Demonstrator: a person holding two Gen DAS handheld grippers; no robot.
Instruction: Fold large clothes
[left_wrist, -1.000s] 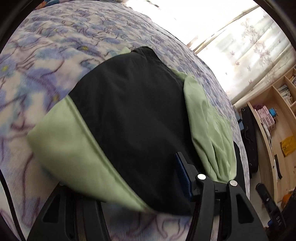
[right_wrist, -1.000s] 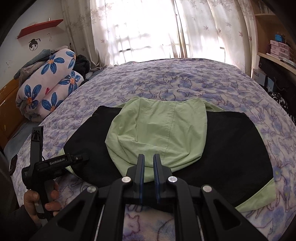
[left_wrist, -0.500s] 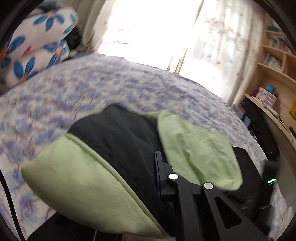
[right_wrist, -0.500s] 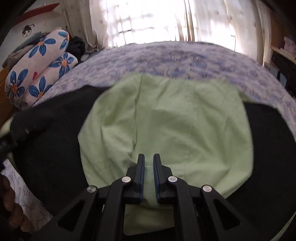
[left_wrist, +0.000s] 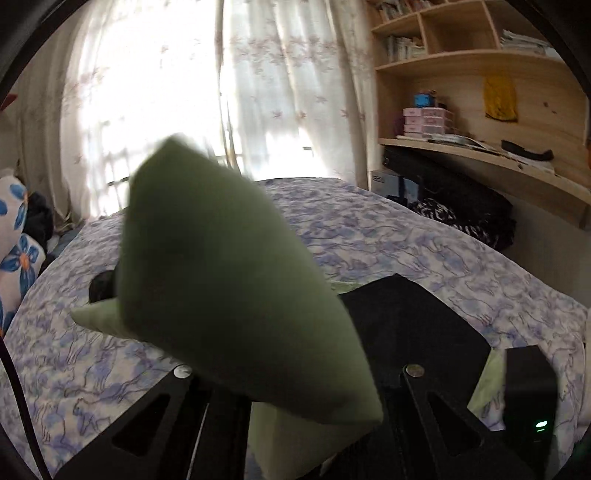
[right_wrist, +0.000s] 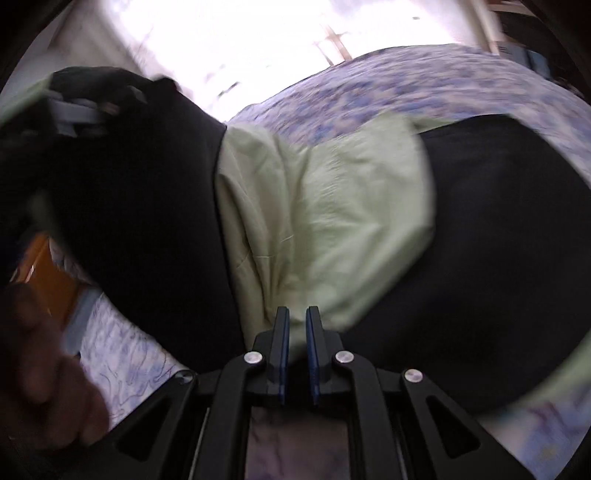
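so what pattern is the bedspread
The bedspread is white with a blue-purple drawn print, best seen in the left wrist view.

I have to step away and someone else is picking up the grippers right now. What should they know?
Left gripper: shut on the garment's green-cuffed sleeve, lifted off the bed.
Right gripper: nearly shut, nothing visibly between its pads, low over the green hood.
Garment: black body spread on the bed, hood flipped onto it.
Done: sleeve picked up.
Left: lay it across the body, fold the other side, then fold up.
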